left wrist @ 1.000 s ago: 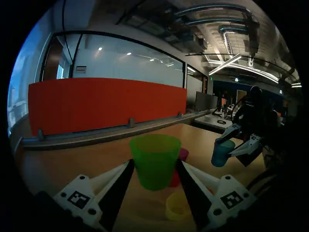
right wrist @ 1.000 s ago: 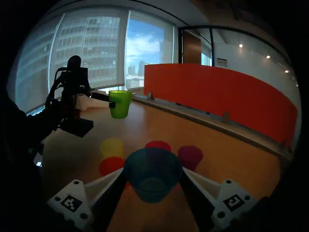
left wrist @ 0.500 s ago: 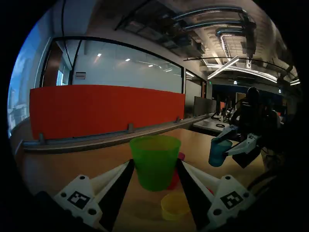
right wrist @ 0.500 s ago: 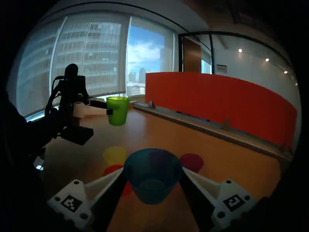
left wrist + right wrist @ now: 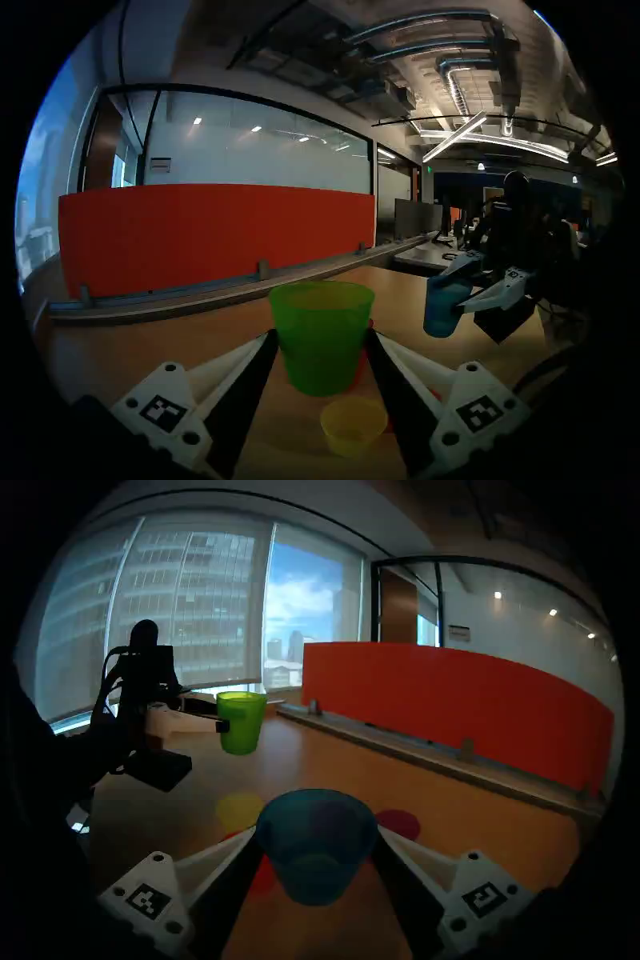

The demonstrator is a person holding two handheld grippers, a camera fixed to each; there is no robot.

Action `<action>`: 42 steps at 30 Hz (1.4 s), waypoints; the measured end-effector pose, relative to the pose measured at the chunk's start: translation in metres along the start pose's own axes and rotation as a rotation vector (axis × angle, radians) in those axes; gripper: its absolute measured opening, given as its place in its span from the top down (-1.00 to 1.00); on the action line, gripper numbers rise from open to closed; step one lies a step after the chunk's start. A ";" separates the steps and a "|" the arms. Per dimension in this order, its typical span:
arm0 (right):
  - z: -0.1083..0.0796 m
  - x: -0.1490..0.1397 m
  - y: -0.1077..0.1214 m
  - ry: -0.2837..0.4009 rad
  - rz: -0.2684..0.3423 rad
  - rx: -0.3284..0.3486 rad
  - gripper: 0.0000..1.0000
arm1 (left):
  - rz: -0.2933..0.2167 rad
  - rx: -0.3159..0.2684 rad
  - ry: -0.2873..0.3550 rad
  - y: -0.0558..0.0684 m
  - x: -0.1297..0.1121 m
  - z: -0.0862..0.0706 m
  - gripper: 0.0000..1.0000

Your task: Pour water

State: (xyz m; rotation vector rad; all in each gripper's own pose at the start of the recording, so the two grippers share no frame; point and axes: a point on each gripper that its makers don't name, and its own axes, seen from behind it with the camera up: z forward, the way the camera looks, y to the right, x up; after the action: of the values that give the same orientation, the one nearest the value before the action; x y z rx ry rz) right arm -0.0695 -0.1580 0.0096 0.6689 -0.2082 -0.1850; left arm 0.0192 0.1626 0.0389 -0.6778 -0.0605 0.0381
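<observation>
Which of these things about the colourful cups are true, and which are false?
1. The left hand-held gripper holds a green cup. True.
2. The right hand-held gripper holds a yellow cup. False: it holds a blue cup.
3. The green cup is upright. True.
4. A yellow cup sits on the table. True.
5. The divider behind the table is blue. False: it is orange-red.
</observation>
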 end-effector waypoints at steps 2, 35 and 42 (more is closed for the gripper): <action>0.000 0.004 -0.001 0.014 -0.004 -0.001 -0.81 | 0.003 -0.003 0.003 0.003 0.001 -0.001 -0.58; 0.004 0.029 -0.008 0.137 0.009 0.001 -0.81 | -0.016 -0.024 0.044 0.012 0.013 -0.005 -0.58; 0.004 0.030 -0.003 0.137 0.010 -0.006 -0.81 | -0.011 -0.037 0.044 0.016 0.013 -0.004 -0.58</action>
State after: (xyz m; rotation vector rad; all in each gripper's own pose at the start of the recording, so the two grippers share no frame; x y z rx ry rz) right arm -0.0417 -0.1699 0.0141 0.6722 -0.0792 -0.1290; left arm 0.0323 0.1732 0.0259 -0.7146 -0.0227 0.0119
